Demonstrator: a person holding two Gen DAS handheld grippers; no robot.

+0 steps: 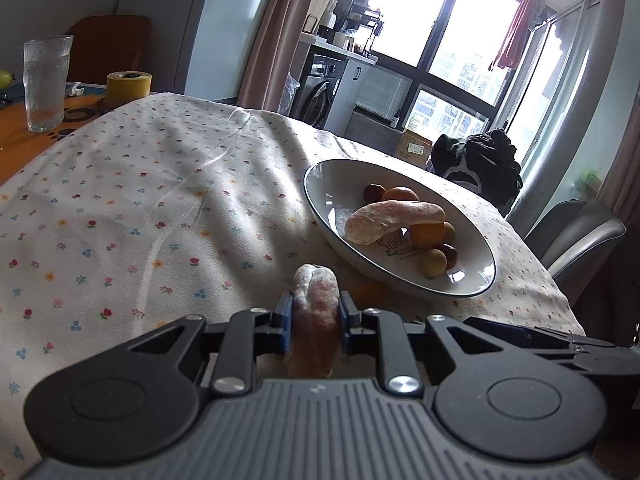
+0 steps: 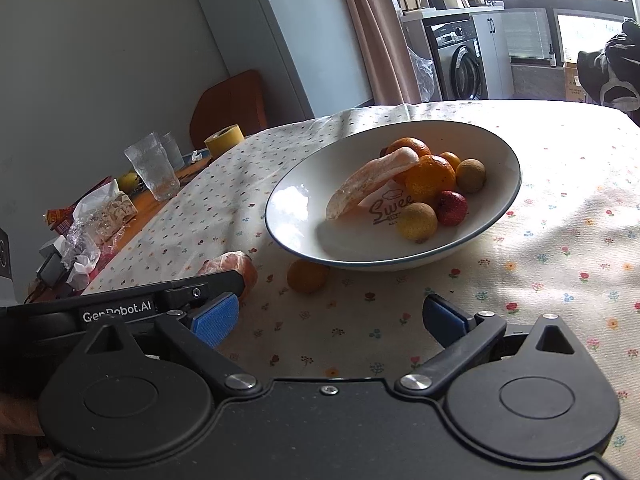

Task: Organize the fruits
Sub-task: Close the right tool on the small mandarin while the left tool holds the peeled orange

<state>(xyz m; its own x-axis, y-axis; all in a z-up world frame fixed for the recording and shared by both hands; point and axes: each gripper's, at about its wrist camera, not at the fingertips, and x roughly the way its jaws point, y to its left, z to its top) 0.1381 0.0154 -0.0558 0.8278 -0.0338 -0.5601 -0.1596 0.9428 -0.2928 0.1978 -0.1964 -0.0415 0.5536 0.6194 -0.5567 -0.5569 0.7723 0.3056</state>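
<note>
My left gripper (image 1: 316, 314) is shut on a pink peeled pomelo segment (image 1: 316, 300), held just short of the white bowl (image 1: 332, 184). The bowl holds another pomelo segment (image 1: 392, 218), oranges (image 1: 428, 234), small yellow longans (image 1: 432, 264) and a red fruit. In the right wrist view the same bowl (image 2: 296, 208) sits ahead with its fruit, a small orange (image 2: 307, 276) lies on the cloth against its near side, and the held segment (image 2: 236, 266) shows at the left behind the left gripper. My right gripper (image 2: 328, 316) stands open above the cloth, nothing between its fingers.
A floral tablecloth (image 1: 140, 200) covers the table. A drinking glass (image 1: 44, 84) and a yellow tape roll (image 1: 128, 88) stand at the far left, with wrappers and clutter (image 2: 92, 220) beyond. A grey chair (image 1: 576, 236) and dark clothing (image 1: 480, 160) are past the table's far edge.
</note>
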